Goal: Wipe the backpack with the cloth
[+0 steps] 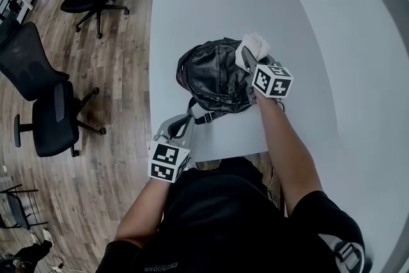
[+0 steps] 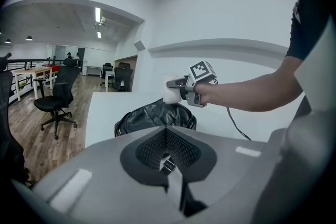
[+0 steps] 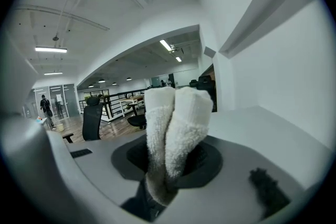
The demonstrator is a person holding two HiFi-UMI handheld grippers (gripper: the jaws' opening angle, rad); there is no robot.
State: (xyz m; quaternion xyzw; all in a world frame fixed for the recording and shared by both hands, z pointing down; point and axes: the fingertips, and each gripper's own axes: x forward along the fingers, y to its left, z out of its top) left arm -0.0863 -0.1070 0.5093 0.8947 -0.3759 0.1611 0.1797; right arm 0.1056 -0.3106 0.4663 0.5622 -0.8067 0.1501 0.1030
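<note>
White cloth (image 3: 176, 128) sits clamped in the right gripper (image 1: 248, 57) over the black backpack (image 1: 214, 77); the left gripper (image 1: 180, 126) pinches its grey strap (image 1: 202, 113).

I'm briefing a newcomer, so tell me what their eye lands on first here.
The shiny black backpack slumped on the white table draws the eye first. Next comes the fluffy white cloth pinched in the right gripper at the bag's far right side, while the left gripper clamps the strap near the table's near edge.
</note>
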